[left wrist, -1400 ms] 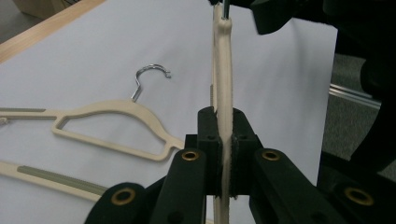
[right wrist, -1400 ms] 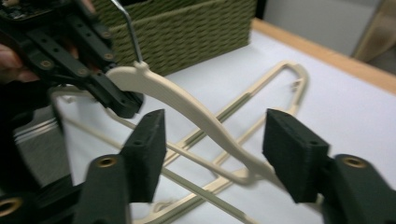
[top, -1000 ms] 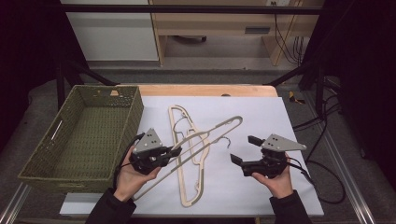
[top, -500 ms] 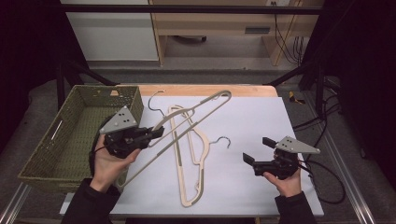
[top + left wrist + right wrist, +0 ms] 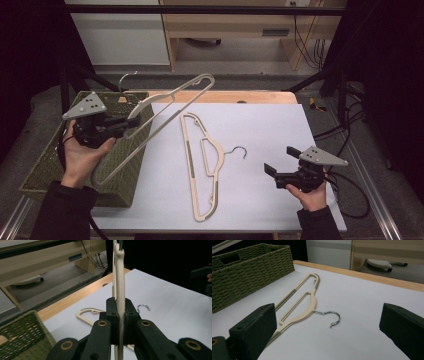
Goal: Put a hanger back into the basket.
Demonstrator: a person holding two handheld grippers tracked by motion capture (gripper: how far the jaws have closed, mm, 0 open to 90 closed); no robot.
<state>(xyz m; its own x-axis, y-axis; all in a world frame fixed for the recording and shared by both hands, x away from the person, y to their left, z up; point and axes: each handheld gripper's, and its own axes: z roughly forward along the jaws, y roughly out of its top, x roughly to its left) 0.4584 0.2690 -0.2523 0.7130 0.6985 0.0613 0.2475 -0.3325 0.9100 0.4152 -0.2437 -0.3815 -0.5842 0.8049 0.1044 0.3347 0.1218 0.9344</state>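
White table covering (image 5: pixel 260 130) spans the middle, with a green woven basket (image 5: pixel 45 170) at nine o'clock. Above the basket, the left gripper (image 5: pixel 131 123) is clamped tight on a raised cream hanger (image 5: pixel 167 102). Another hanger (image 5: pixel 202 165) lies flat at centre. At four o'clock, the right gripper (image 5: pixel 272 172), just widened, gapes empty.

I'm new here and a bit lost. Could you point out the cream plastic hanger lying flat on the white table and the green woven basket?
Cream plastic hanger lying flat (image 5: pixel 202 165), high view, on its shoulder bar.
Green woven basket (image 5: pixel 249 263), right gripper view, on its side wall.
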